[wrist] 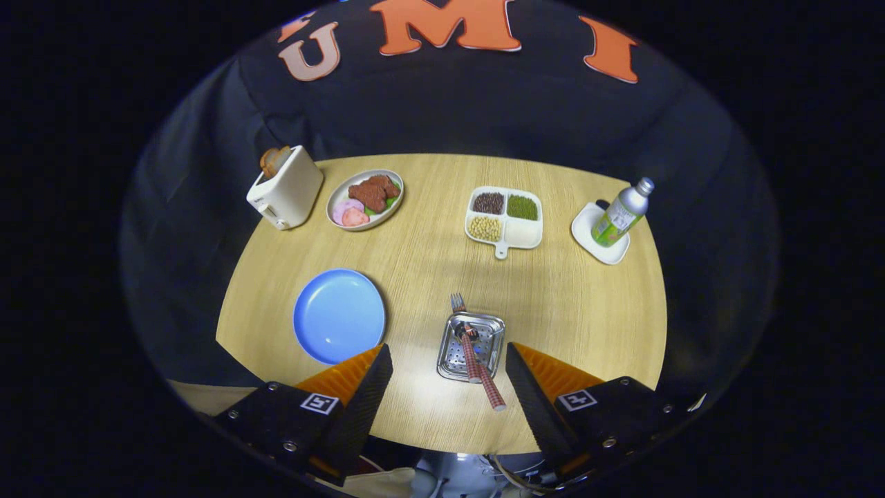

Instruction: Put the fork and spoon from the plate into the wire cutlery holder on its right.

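Two fingers are seen spread wide with nothing between them, the gripper held raised above the near edge of the wooden table and tipped down toward it. Just ahead of the gap, slightly toward the right finger, stands the wire cutlery holder — both pieces of cutlery already rest in it. The fork is laid with its tines poking out past the far rim, and what appears to be the spoon is lodged bowl-down beside it; the two chequered handles jut over the near rim toward the fingers. The blue plate, to the left of the holder and just beyond the left finger, is bare.

By this layout the placing is judged done, so the step in hand is best treated as a clean retreat: the fingers are to be kept apart and drawn straight back and up, so that the overhanging handles are not clipped and the light holder is not dragged.

Farther off, a toaster, a dish of food, a divided tray of beans and a bottle on a white coaster are ranged along the far side, well apart from the fingers.
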`<control>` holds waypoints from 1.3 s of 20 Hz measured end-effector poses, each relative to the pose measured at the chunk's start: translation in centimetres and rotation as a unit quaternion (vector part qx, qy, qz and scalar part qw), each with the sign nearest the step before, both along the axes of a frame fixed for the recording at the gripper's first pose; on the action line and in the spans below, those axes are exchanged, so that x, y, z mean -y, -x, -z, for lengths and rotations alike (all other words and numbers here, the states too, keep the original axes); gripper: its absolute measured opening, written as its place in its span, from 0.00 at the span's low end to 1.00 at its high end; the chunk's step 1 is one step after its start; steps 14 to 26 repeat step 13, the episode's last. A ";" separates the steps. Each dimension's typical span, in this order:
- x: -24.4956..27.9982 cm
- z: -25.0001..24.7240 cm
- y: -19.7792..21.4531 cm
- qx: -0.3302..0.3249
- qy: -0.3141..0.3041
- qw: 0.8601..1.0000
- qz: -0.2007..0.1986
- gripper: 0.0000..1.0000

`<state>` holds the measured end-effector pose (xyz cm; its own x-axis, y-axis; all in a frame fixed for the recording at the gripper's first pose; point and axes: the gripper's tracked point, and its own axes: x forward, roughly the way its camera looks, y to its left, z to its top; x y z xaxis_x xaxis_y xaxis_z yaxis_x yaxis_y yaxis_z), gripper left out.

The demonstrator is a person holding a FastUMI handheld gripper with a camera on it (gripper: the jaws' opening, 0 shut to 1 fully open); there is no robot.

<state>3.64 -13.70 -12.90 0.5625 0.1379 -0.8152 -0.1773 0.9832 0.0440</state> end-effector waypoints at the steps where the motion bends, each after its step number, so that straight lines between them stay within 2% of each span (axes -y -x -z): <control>1: -0.1 -1.5 -0.2 0.027 -0.003 1.000 0.003 0.99; 6: 1.4 -8.9 -0.8 0.169 -0.006 0.985 0.040 0.99; 13: 4.7 -16.6 1.2 0.338 -0.017 0.935 0.111 0.98; 26: 4.7 -16.6 1.2 0.338 -0.017 0.935 0.111 0.98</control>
